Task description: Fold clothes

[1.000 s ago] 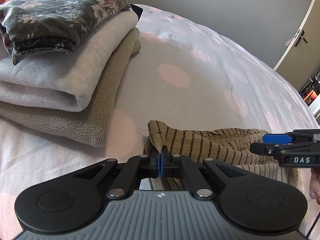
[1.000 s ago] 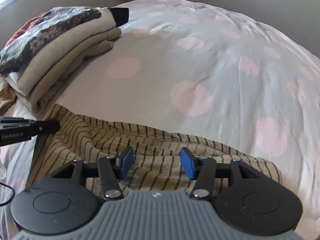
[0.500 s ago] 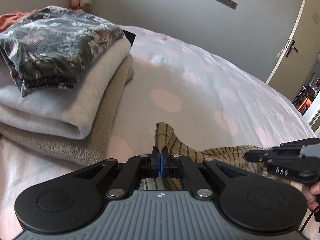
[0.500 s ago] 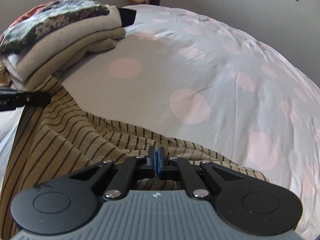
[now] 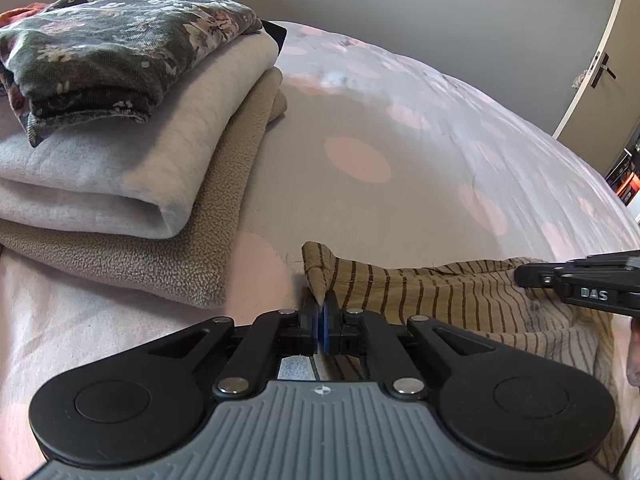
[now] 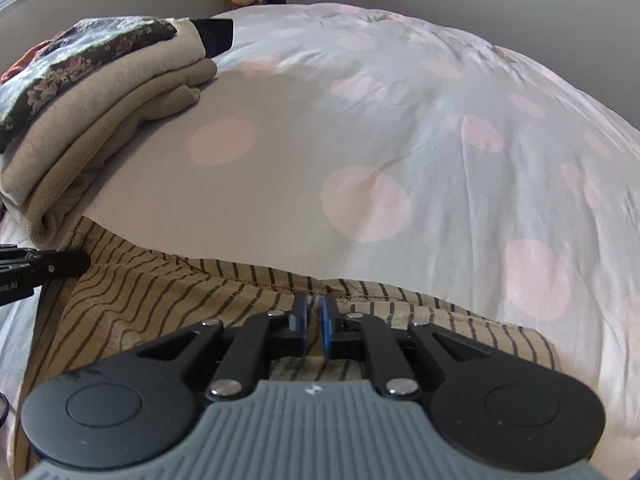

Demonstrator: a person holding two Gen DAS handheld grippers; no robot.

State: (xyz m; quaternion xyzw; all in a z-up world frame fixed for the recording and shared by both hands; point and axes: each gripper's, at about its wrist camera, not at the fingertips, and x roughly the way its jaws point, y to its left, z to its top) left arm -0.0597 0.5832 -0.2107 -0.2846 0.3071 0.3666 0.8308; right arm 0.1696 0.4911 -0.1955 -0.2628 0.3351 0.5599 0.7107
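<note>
Garment: tan cotton shirt with thin dark stripes (image 6: pixel 168 304) is lying rumpled on the near part of the bed, its hemmed edge running across towards the folded stack.
Left claw: left gripper (image 5: pixel 320 322) is pinching an upturned corner of the striped cloth between blue pads that are pressed together.
Right claw: right gripper (image 6: pixel 314 326) is standing nearly closed on the hem further along; a thin slit is showing between the pads, with cloth in it.
Stack: pile of folded clothes (image 5: pixel 132 128), a dark floral piece over grey and beige fleece, is sitting just beside the pinched corner.
Risk: the corner bite is looking shallow, so a pull may be slipping it free; uneven lifting would be skewing the fold; a sweep to the left could be nudging the stack.
Room: grey duvet with pink dots (image 6: pixel 400 152) is lying open beyond the hem, giving wide flat space; the right edge of the bed is falling away.
</note>
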